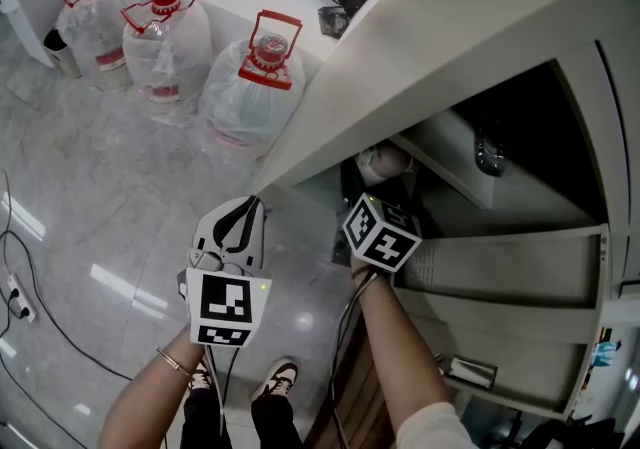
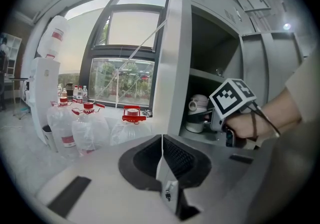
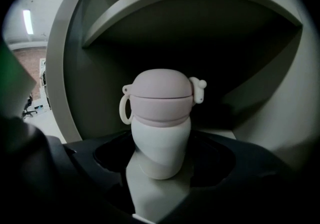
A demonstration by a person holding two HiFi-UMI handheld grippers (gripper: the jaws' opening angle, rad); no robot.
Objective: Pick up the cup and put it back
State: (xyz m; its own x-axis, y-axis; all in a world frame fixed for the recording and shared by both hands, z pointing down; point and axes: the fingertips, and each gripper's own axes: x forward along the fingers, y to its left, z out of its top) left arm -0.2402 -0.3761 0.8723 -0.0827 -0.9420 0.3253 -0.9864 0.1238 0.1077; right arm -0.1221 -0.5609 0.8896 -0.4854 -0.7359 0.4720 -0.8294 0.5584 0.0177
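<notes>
R gripper (image 3: 162, 170) pinches the cup (image 3: 161, 128) low on its white body, pink lid above the jaws. The cup is inside the locker compartment (image 3: 245, 135), straight ahead; can't tell if its base rests on the shelf. Probably lift or set-down: keep it upright, hold firm, base flat before release, mind the shelf overhead. L gripper (image 2: 162, 165) is pressed together, empty, left of R and outside the locker. The compartment shows only the cup. Red-capped water jugs (image 1: 250, 87) stand beyond L.
</notes>
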